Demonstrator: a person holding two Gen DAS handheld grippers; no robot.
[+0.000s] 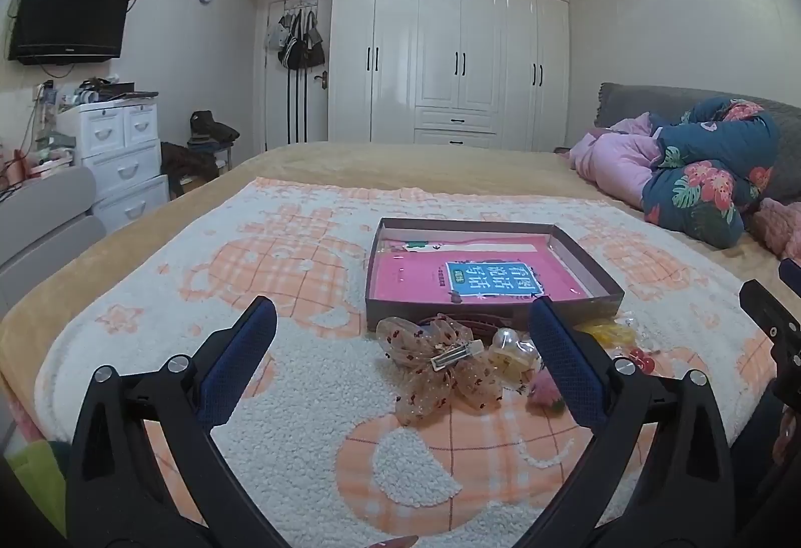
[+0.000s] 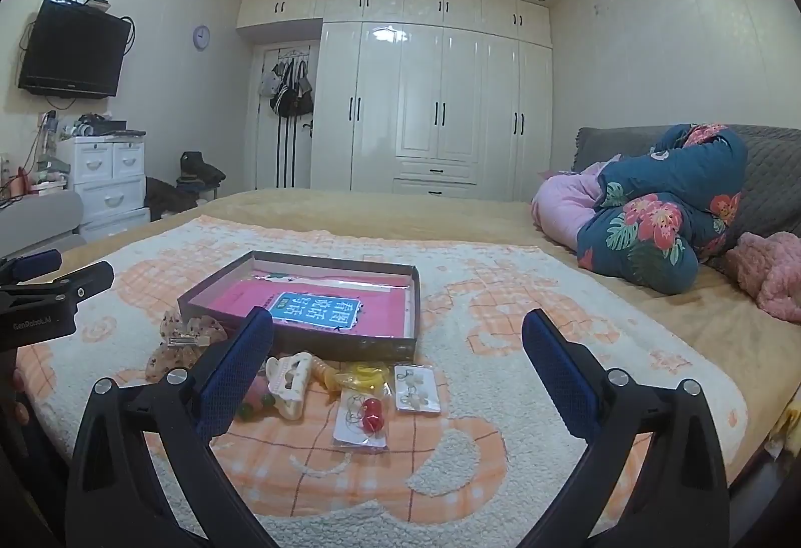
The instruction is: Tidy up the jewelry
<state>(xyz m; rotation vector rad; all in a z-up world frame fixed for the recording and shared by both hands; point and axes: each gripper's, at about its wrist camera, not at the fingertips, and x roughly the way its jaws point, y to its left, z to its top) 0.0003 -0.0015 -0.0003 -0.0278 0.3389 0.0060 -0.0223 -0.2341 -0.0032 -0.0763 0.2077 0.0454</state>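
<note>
Grippers, left gripper (image 1: 403, 323) and right gripper (image 2: 398, 338), hover spread, empty, above small jewelry pieces (image 2: 320, 385) heaped near the shallow brown cardboard box (image 2: 300, 343); fluffy blanket (image 2: 475, 473) could snag earrings.

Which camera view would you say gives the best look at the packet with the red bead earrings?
The right wrist view: the earring packet lies whole and unblocked on the blanket. In the left wrist view only the red beads peek out beside that gripper's finger.
</note>
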